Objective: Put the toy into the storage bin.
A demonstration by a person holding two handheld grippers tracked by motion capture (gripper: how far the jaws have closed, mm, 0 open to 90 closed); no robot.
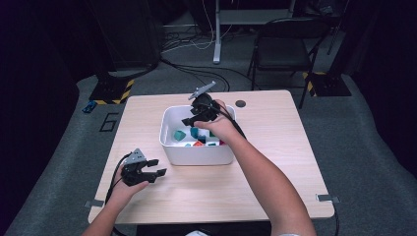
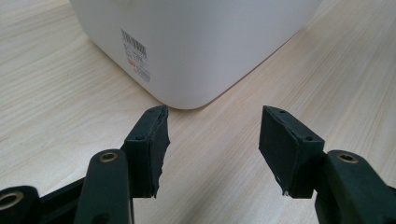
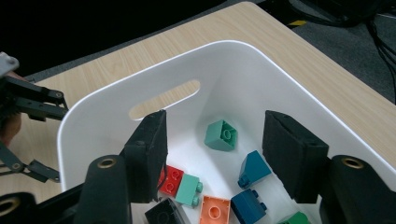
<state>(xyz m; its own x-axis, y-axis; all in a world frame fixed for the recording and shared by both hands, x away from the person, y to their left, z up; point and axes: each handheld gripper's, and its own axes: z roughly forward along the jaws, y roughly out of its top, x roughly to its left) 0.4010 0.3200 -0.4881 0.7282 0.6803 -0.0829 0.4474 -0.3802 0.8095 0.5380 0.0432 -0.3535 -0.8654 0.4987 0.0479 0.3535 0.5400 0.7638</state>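
Left gripper (image 1: 156, 167) parked low near tabletop's near-left corner, jaws wide apart, nothing between, aimed at near-left corner of white bin (image 2: 196, 46). Right gripper (image 3: 212, 154) over the bin (image 1: 169, 150) at tabletop centre, jaws spread wide, empty, touching nothing. Below in bin: red brick (image 3: 171, 180), mint brick (image 3: 190, 190), orange brick (image 3: 215, 212), dark blue bricks (image 3: 254, 169); teal brick (image 3: 221, 135) farther in, alone. Handle slot (image 3: 164, 99) in far wall. Black disc (image 1: 240, 103) near tabletop's far edge.
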